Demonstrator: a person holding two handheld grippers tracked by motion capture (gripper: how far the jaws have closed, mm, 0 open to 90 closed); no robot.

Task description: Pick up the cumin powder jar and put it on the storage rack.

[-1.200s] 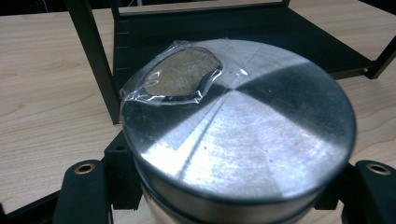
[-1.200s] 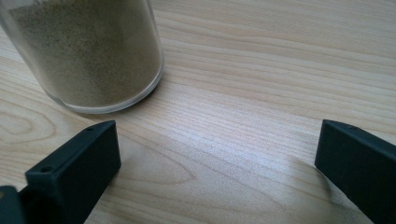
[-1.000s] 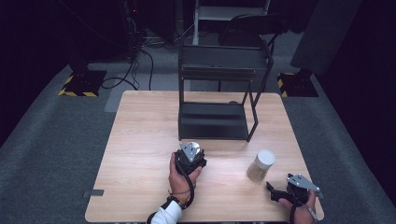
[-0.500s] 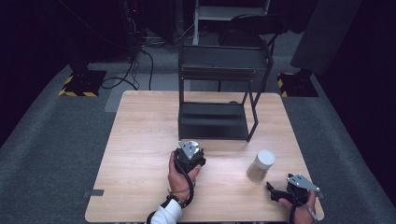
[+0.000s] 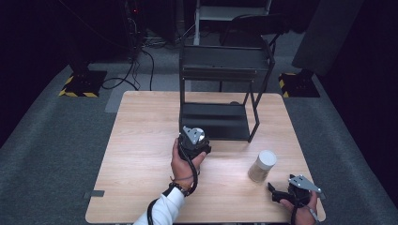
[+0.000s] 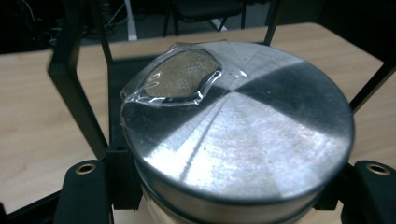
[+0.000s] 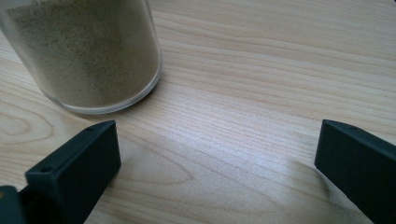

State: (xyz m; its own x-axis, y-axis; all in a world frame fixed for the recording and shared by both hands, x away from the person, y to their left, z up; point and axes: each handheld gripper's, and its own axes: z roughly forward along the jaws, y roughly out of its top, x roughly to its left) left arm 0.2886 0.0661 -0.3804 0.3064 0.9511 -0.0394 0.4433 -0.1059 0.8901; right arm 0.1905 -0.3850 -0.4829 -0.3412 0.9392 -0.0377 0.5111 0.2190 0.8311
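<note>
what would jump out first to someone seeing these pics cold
Probably the shiny metal lid of a jar clamped in the left hand-held gripper, close up in the left gripper view, with a taped-over opening showing beige powder. Next, the black two-tier rack at the table's far side, and the second powder jar standing near the open right hand-held gripper.

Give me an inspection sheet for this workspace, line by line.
Surface: wooden table, bare wood around the items.
Job's things: metal-lidded jar between the left gripper's jaws; white-lidded jar of tan powder standing on the table; black two-tier rack at the table's far side.
Clutter: nothing seen.
Grippers: left gripper shut on the jar; right gripper open, low near the powder jar.
Cables: floor cables beyond the table.
Surroundings: grey carpet, dark room.
</note>
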